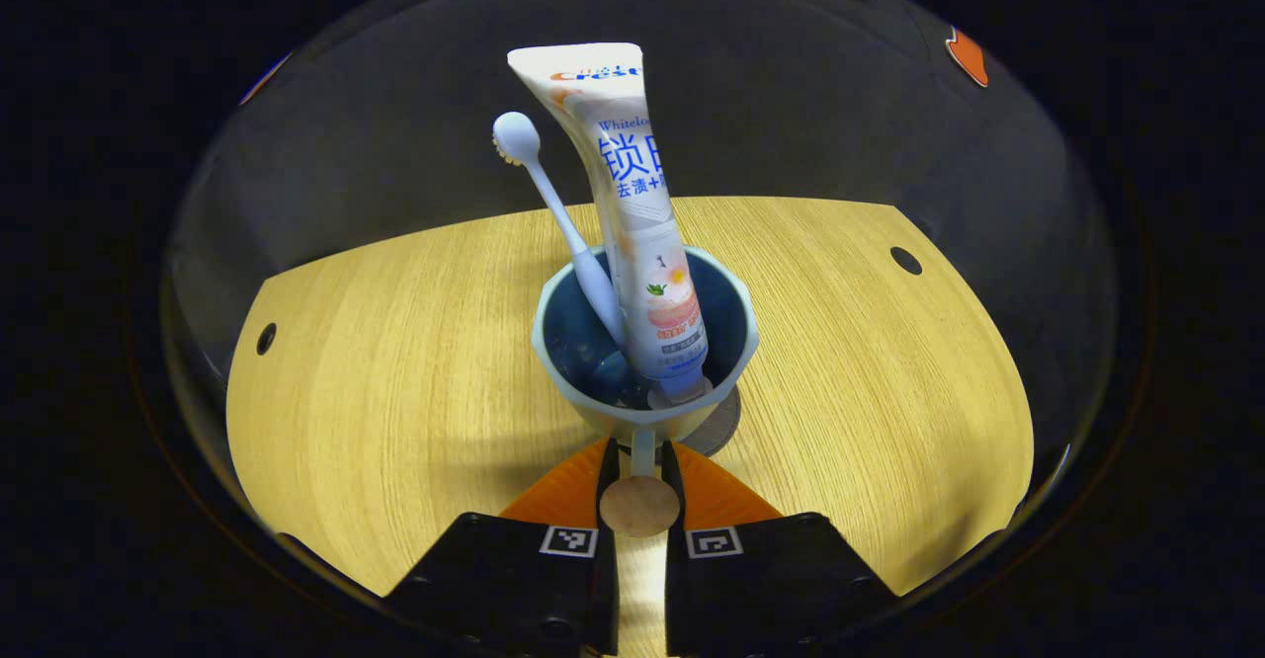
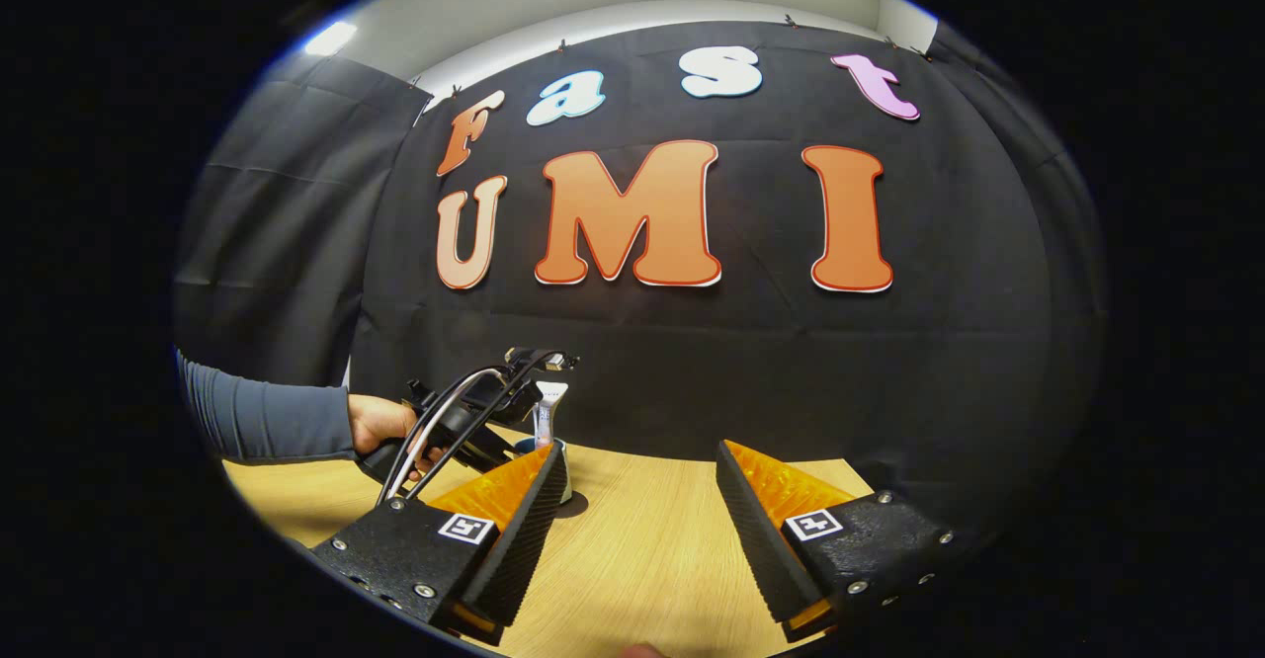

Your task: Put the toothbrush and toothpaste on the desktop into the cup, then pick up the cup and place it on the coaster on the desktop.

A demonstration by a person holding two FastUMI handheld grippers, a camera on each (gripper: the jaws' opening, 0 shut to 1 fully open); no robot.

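The left gripper (image 1: 640, 460) was clenched on the handle (image 1: 640, 495) of the cup (image 1: 644, 342), which was held just ahead of its fingers. The toothbrush (image 1: 563, 218) and the toothpaste (image 1: 632, 213) stood leaning inside the cup. A dark disc, judged to be the coaster (image 1: 719, 423), was glimpsed under the cup's right side; whether the cup rested on it could not be told. The cup was best kept level and lowered squarely onto the disc, the grip being eased only once the base sat flat. The right gripper (image 2: 642, 490) was held released, well to the right above the desktop (image 2: 632, 539), and was best kept clear.
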